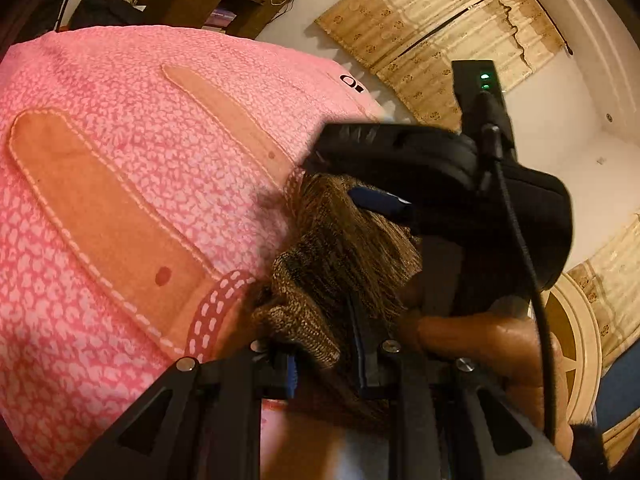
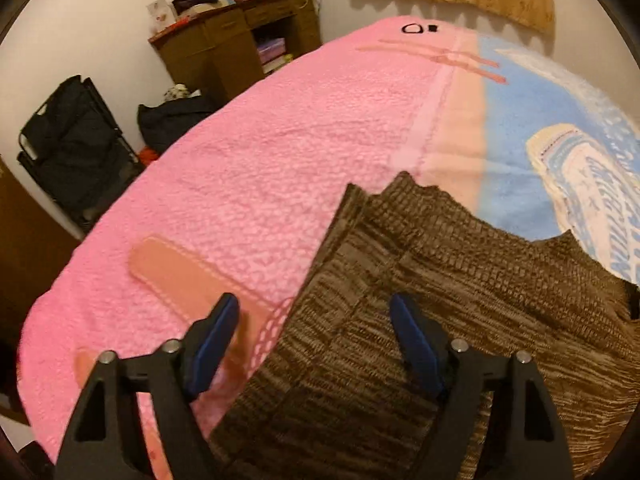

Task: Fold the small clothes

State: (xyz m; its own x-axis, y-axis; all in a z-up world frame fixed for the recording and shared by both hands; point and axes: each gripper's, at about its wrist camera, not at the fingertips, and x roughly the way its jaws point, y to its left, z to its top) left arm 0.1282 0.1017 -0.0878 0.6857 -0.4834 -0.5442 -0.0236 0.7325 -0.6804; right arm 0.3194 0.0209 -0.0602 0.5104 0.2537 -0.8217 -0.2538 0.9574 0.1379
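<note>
Brown knit garment (image 2: 420,320) edge under spread right claw (image 2: 316,344).

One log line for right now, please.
left gripper: jaws shut on brown knit garment | right gripper: jaws open above it | surface: pink blanket

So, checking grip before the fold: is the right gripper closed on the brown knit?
No, the right gripper hangs wide open above the brown knit.

The left gripper (image 1: 328,364) has its jaws drawn close together, pinching brown knit fabric between the blue pads. The right gripper (image 2: 316,344) hangs with its jaws spread wide apart, blue pads (image 2: 214,344) bare and gripping nothing.
</note>
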